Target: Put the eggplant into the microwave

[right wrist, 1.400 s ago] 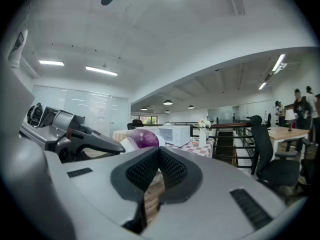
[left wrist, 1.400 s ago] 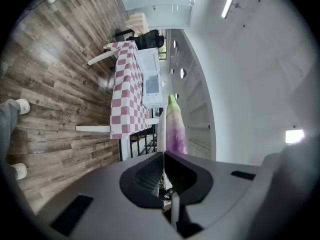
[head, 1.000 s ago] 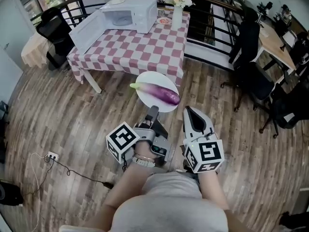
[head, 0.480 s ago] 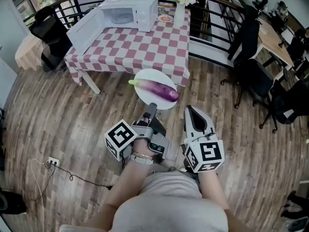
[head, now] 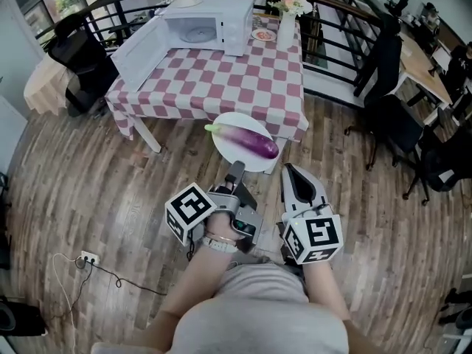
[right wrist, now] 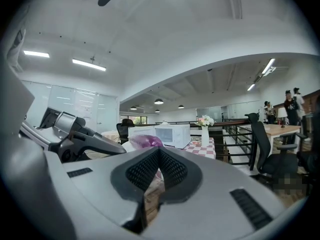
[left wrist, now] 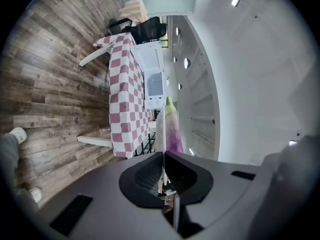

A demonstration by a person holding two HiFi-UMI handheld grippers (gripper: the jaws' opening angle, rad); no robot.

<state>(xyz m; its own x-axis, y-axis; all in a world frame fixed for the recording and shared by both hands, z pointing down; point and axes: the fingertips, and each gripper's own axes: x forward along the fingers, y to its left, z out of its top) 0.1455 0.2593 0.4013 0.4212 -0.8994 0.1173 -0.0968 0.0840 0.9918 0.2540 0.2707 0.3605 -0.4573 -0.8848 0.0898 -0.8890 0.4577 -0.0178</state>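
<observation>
A purple eggplant [head: 251, 141] with a green stem lies on a white plate [head: 234, 121]. My left gripper [head: 236, 170] is shut on the plate's near rim and carries it level above the wooden floor, just short of the table. In the left gripper view the plate [left wrist: 163, 126] shows edge-on between the jaws, with the eggplant [left wrist: 174, 129] beside it. My right gripper [head: 288, 169] is shut and empty, to the right of the plate. The white microwave [head: 209, 22] stands at the table's far end with its door [head: 144, 49] swung open to the left.
The table [head: 221, 87] has a red-and-white checked cloth. A vase of flowers [head: 287, 25] and a small dish [head: 263, 34] stand right of the microwave. A black railing [head: 335, 50] runs behind the table. Office chairs [head: 391, 116] stand at right. A power strip [head: 87, 257] lies on the floor.
The table and microwave have come nearer and shifted a little right in the head view. Both grippers and the plate keep the same places relative to the body.
</observation>
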